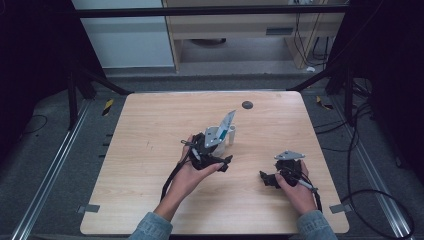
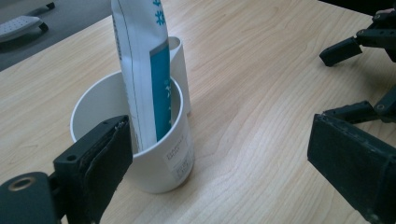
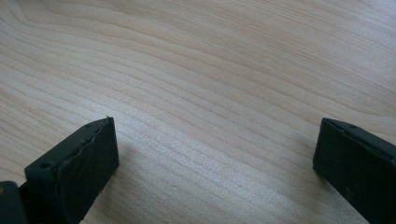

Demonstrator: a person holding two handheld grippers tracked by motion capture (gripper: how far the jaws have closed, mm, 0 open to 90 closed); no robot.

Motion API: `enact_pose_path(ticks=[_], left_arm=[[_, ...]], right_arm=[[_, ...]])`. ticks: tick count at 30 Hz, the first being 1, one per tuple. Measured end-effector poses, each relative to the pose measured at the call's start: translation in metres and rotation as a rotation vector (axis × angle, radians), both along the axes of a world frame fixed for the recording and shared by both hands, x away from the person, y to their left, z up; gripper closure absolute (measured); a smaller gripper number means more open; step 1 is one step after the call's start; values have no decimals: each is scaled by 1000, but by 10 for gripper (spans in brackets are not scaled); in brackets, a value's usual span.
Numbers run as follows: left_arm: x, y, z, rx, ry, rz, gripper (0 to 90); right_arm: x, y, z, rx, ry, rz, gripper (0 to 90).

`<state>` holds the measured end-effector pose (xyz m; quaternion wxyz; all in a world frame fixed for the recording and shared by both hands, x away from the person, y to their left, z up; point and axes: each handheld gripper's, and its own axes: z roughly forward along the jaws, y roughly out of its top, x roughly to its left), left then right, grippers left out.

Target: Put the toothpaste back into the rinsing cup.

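My left gripper is at the middle of the wooden worktop, jaws spread wide, gripping nothing. Just ahead of it stands a white mug, upright, handle on its far side. A white-and-teal tube stands inside the mug, leaning against the rim. My right gripper sits well apart at the right side of the worktop, low over bare wood, jaws likewise wide and empty.
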<state>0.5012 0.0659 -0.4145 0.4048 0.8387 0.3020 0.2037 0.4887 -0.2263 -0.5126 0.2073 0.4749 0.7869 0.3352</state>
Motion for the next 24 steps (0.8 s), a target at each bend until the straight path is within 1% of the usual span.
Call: enact_pose_path(ticks=[3,4,7,12,13,14,16,17,18,19,20,21,24], left_arm=[[-3,4,-2,-13,4,2,62],[-4,6,-3,-13,6,2,62],[-5,10,-6,-16,13,5,62],[-9,22,-8,-19,17,24,62],[-9,27,-8,-8,18,26,62],[-9,27,-8,-8,18,26,62],[-11,33,-8,13,12,42,62],[-12,41,-9,30,20,55,63],[-12,41,-9,30,20,55,63],[-12,48,-10,40,26,72,62],[-12,48,-10,40,26,72,62],[-11,53,-10,47,26,84,62],[-9,65,-11,36,44,107,62]], right_arm=[[0,0,0,-5,-4,-2,5],[-1,0,0,1,1,-9,5],[-2,0,0,-4,-4,-7,5],[-2,0,0,-4,-5,-7,5],[-2,0,0,-4,-5,-7,5],[-2,0,0,-4,-5,-7,5],[-2,0,0,-4,-5,-8,5],[-2,0,0,2,0,-11,5],[-2,0,0,2,0,-11,5],[-2,0,0,2,0,-12,5],[-2,0,0,2,0,-12,5],[-2,0,0,2,1,-11,5],[-2,0,0,2,1,-11,4]])
